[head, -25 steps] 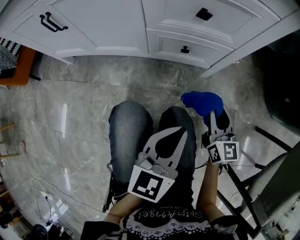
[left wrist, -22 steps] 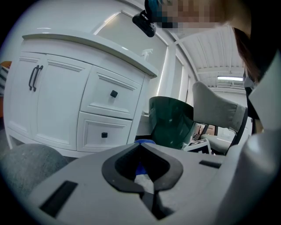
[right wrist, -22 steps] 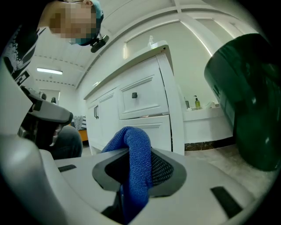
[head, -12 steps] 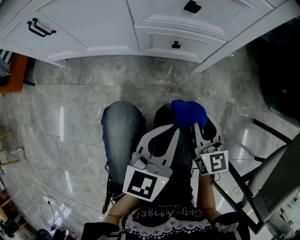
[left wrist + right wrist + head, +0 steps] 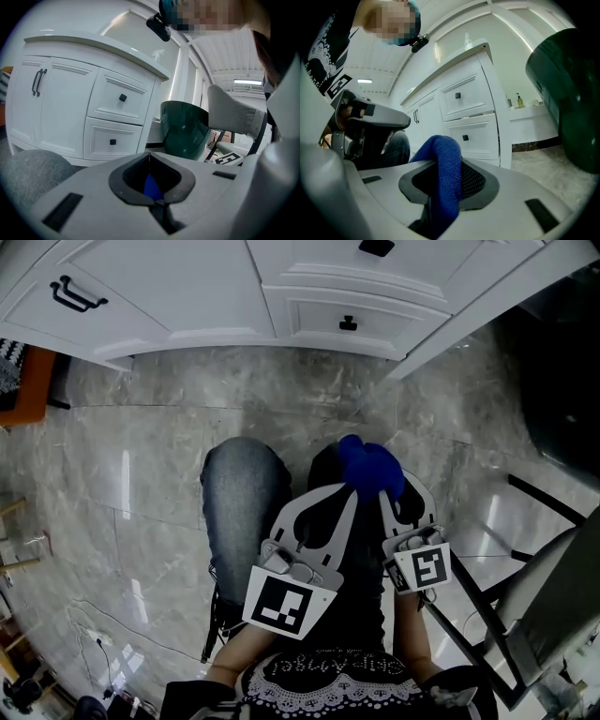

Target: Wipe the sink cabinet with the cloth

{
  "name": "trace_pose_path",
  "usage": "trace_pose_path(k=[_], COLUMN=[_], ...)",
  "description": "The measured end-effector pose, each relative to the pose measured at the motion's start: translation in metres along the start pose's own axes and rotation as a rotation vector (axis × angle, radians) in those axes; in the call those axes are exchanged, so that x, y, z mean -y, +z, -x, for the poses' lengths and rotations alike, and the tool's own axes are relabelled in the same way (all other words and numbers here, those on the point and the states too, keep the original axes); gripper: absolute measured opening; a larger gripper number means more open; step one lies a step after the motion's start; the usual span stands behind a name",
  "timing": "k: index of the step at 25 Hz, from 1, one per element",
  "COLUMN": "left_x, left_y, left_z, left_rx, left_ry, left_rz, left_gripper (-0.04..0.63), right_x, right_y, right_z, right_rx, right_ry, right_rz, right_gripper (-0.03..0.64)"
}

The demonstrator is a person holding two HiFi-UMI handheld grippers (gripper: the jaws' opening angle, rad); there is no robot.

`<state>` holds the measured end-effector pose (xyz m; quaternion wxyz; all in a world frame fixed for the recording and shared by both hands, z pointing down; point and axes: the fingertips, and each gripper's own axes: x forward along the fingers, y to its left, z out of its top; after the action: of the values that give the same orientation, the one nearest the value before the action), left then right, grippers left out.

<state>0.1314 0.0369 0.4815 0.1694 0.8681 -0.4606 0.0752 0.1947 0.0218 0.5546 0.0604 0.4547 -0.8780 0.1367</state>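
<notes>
Blue knitted cloth (image 5: 371, 467): bunched, clamped in the tongs of the right gripper (image 5: 384, 491), a fold standing up over the jaws and the rest hanging through them. Held over the person's right knee, well apart from the woodwork.

Left gripper (image 5: 350, 489): jaws together with nothing between them, just beside the right one; the blue seen through its opening is the cloth beyond.

Change noted: a second ago the right gripper stood out to the person's right, over bare floor. It has since been drawn inward until the cloth sits just beside the left gripper's tips. Neither tool has gone toward the cabinet. In my judgement wiping is not under way; this looks like a gather or regrip, and the reach forward is yet to come.

Sink cabinet (image 5: 187, 287): white, panelled, with paired doors bearing black bar handles (image 5: 75, 292) and two drawers with small black knobs (image 5: 349, 323). A spray bottle (image 5: 467, 40) stands on its top.

Surroundings: grey marbled floor (image 5: 141, 446); the person's knees in jeans (image 5: 242, 493); an orange seat (image 5: 23, 381) at the far left; a large dark green vessel (image 5: 185, 129) to the right of the cabinet; a chair frame (image 5: 544, 587) at right; loose cables (image 5: 94, 634) by the feet.

Obstructions: none between cloth and cabinet front, though the handles and knobs could snag the weave.
</notes>
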Motion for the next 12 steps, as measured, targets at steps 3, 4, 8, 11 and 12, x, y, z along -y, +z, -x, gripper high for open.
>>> trace_pose_path(k=[3,4,8,11,12], left_x=[0.0011,0.0012,0.0005,-0.0003,-0.0007], left_y=[0.0014,0.0017,0.0018,0.0017,0.0016], left_z=[-0.0008,-0.0006,0.0013,0.0022,0.0025], left_rx=[0.012,0.016,0.020,0.016,0.015], left_ry=[0.003,0.005,0.011,0.007,0.007], left_rz=[0.017,0.025,0.038,0.031,0.028], left_gripper=[0.005,0.005,0.005,0.006,0.006], right_x=[0.0001,-0.0005,-0.0031,-0.0050,-0.0054], right_y=[-0.0021,-0.0022,-0.0017,-0.0002,0.0001], right_z=[0.0016,0.0016,0.0012,-0.0002,-0.0004], right_rx=[-0.001,-0.004,-0.002,0.001,0.001], right_ry=[-0.006,-0.008,0.004,0.012,0.012], right_rz=[-0.006,-0.012,0.009,0.021,0.026], right_gripper=[0.110,0.110,0.110,0.110,0.110])
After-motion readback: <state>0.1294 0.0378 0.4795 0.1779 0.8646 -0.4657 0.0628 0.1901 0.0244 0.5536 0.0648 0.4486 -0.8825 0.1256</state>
